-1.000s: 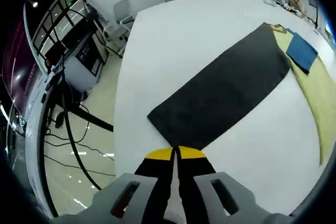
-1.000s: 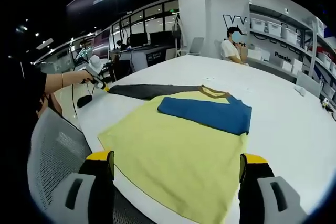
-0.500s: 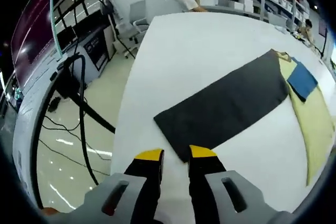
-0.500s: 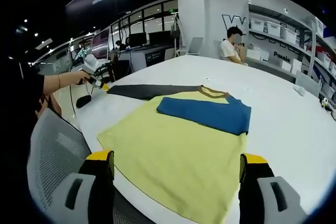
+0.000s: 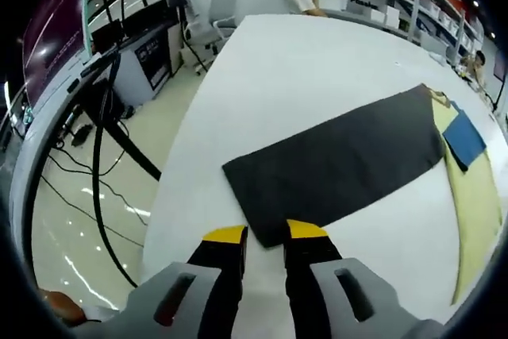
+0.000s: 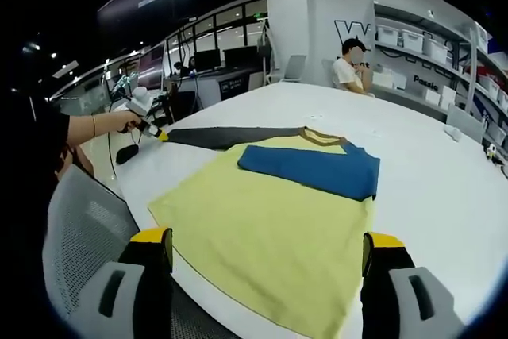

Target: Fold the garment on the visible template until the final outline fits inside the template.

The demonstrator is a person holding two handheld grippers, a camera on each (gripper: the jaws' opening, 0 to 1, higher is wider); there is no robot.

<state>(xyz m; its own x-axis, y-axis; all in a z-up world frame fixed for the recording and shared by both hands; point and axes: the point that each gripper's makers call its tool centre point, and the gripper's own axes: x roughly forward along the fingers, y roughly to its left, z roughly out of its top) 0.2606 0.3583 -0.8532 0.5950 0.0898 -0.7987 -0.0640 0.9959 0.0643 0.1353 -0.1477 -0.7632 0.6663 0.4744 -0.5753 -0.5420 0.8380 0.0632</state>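
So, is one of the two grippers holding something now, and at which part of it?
Nothing is held. The left gripper is open at the dark sleeve's cuff end; the right gripper hangs open over the yellow shirt.

Soft matt cloth for the yellow shirt with its blue sleeve and dark grey sleeve, smooth matt white on the table, glossy tile on the floor at left, grey mesh on the chair at lower left.

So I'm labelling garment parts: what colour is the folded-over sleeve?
Blue sleeve, clearest in the right gripper view.
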